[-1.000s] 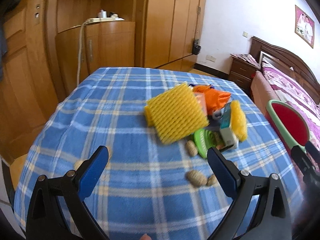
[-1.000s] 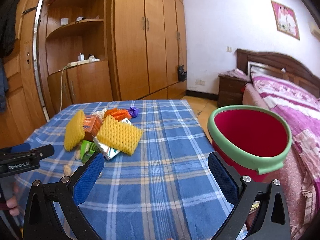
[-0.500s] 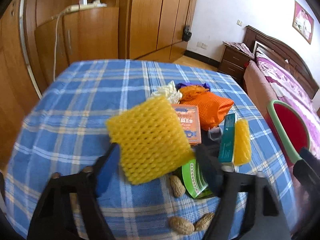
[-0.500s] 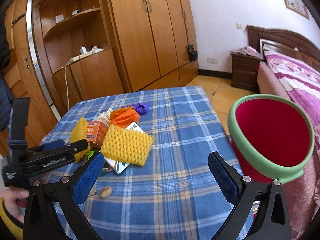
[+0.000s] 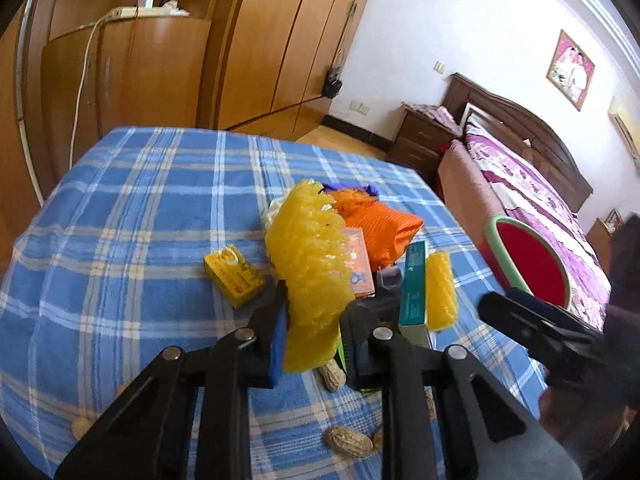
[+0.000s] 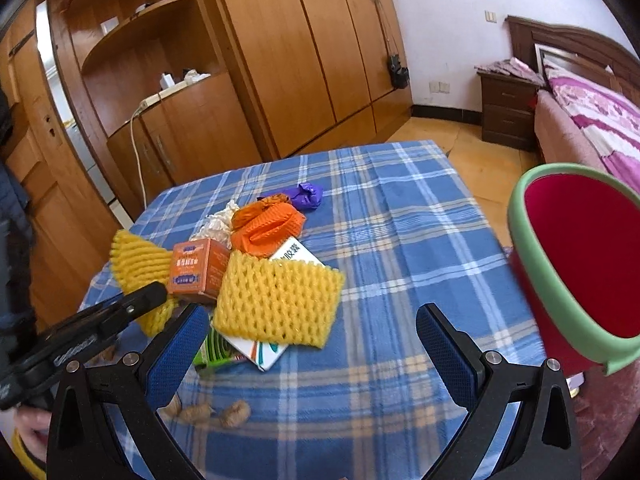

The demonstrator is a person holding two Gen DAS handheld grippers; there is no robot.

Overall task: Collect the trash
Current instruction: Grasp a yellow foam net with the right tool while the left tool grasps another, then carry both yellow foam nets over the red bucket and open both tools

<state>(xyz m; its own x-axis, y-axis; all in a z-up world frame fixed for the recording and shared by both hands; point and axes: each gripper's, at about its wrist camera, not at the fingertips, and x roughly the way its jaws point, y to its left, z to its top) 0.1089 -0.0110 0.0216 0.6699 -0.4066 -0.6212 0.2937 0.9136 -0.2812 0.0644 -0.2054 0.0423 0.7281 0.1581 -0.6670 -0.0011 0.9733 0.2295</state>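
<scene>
Our left hand-held gripper (image 5: 314, 326), wide open a second ago, is closing on the yellow foam net (image 5: 310, 264) at frame centre; the right hand-held gripper (image 6: 316, 344) stays open. First trash secured.

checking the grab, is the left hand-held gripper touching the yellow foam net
Touching: the left wrist view shows the left hand-held gripper closing, both pads squeezing the yellow foam net.

Black left tool (image 5: 314, 330), right tool (image 6: 306, 338): blue pads, silver screws.
</scene>
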